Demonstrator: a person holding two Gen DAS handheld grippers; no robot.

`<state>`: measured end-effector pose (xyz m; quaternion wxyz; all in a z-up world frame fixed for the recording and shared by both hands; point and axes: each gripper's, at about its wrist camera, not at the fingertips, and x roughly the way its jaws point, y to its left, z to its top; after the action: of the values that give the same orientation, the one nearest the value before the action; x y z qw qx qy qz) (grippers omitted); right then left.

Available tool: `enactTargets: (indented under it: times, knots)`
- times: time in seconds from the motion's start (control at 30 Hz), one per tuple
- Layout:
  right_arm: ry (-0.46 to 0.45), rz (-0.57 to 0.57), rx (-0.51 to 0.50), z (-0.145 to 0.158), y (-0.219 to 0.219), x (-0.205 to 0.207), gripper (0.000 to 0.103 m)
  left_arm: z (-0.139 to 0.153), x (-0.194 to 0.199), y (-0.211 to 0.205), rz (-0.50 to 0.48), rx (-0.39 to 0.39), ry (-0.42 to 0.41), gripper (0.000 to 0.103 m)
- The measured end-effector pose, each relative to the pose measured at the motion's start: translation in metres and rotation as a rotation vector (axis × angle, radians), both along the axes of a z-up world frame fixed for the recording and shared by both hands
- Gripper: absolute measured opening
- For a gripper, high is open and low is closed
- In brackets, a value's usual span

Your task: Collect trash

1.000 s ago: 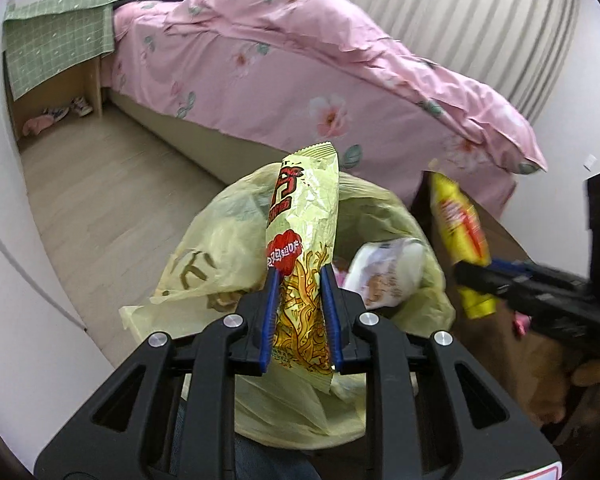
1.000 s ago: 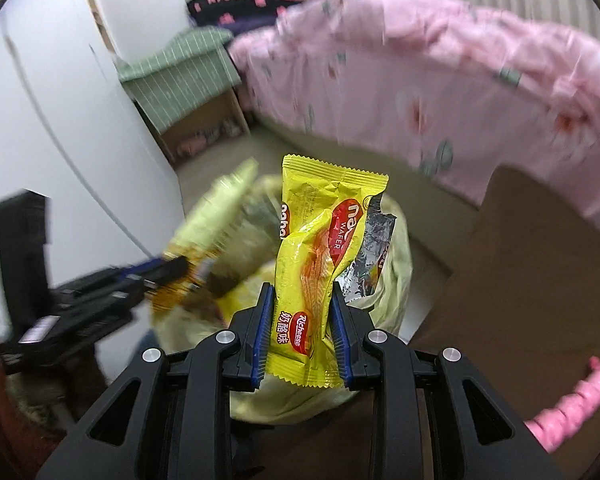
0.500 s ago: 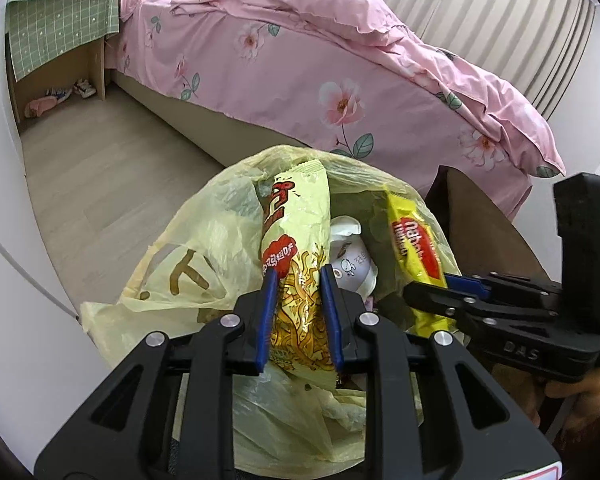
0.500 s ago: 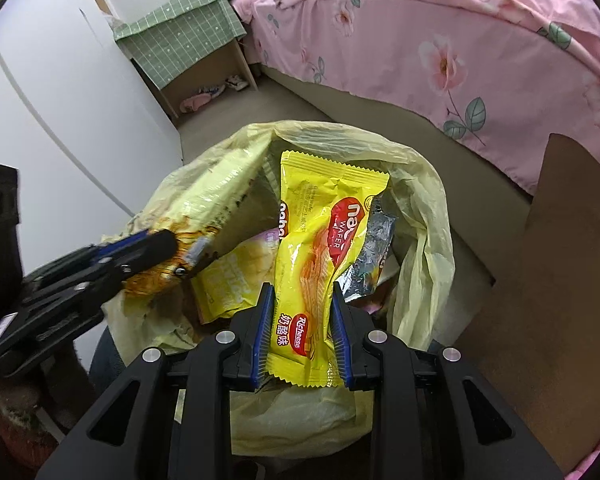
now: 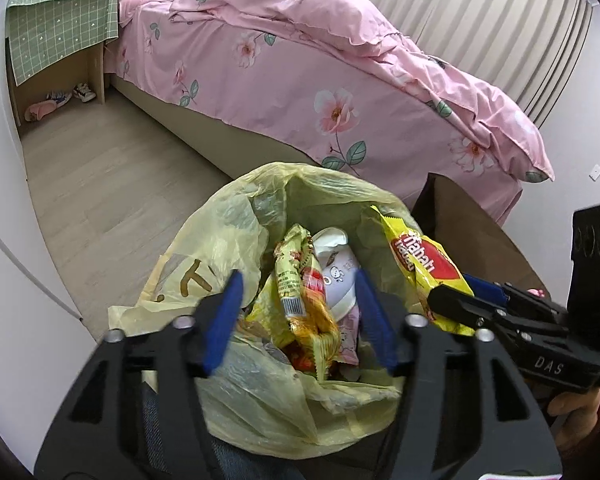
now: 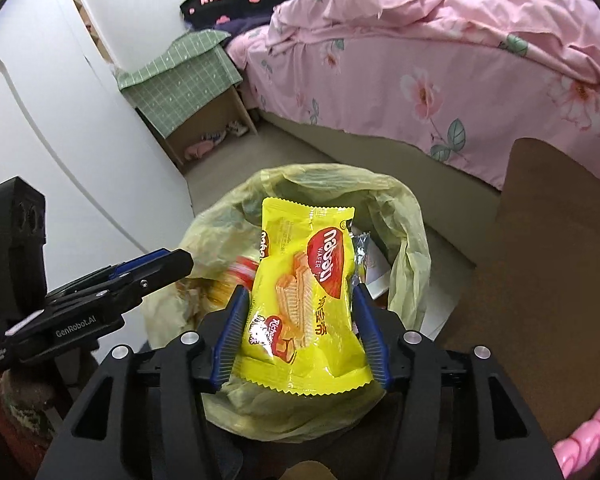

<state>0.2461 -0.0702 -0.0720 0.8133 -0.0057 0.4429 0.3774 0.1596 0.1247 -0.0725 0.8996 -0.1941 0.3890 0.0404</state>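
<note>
A pale yellow plastic trash bag (image 5: 220,248) stands open below both grippers and also shows in the right wrist view (image 6: 408,240). My left gripper (image 5: 300,292) is open above the bag mouth. The gold noodle wrapper (image 5: 300,288) lies loose inside the bag among other wrappers. My right gripper (image 6: 300,308) is open. The yellow wafer packet (image 6: 308,292) sits between its spread fingers over the bag, and also shows in the left wrist view (image 5: 424,268). The right gripper shows at the right of the left wrist view (image 5: 456,300).
A bed with a pink floral duvet (image 5: 300,64) runs behind the bag. A wooden nightstand under a green checked cloth (image 5: 64,32) stands at the far left. A brown tabletop (image 6: 548,280) lies to the right. A white wall panel (image 6: 60,128) is on the left.
Both grippers have opened. The gold noodle wrapper has dropped from my left gripper into the bag. The wafer packet has come loose between the right fingers, low over the bag.
</note>
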Motion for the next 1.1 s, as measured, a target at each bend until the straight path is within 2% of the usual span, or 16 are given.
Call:
enactTargets:
  times: [0.1,0.2,0.33,0.53,0.67,0.83,0.93,1.1]
  knots:
    - [-0.04,-0.016,-0.007,0.01,-0.006,-0.009,0.051,0.011,-0.006,-0.003,-0.009,0.006,-0.015,0.064]
    - [-0.076,-0.025,-0.005,0.02,-0.008,-0.016,0.057,0.02,-0.012,-0.003,0.013,0.027,-0.026,0.07]
    - [-0.078,-0.049,-0.011,0.02,-0.005,-0.009,0.058,0.034,-0.023,0.006,0.075,0.022,-0.055,0.071]
    - [-0.149,-0.076,-0.049,0.035,-0.017,-0.028,0.058,0.048,-0.04,0.0,0.041,0.038,-0.084,0.071]
    - [-0.21,-0.134,-0.058,0.06,-0.041,-0.066,0.058,0.055,-0.052,-0.023,-0.022,0.081,-0.096,0.071]
    - [-0.271,-0.231,-0.073,0.089,-0.079,-0.132,0.058,0.07,-0.086,-0.066,-0.126,0.175,-0.12,0.071]
    - [-0.276,-0.276,-0.061,0.093,-0.095,-0.163,0.058,0.079,-0.111,-0.085,-0.159,0.228,-0.121,0.071]
    - [-0.266,-0.342,-0.13,0.087,-0.104,-0.204,0.058,0.089,-0.141,-0.104,-0.168,0.305,-0.121,0.071]
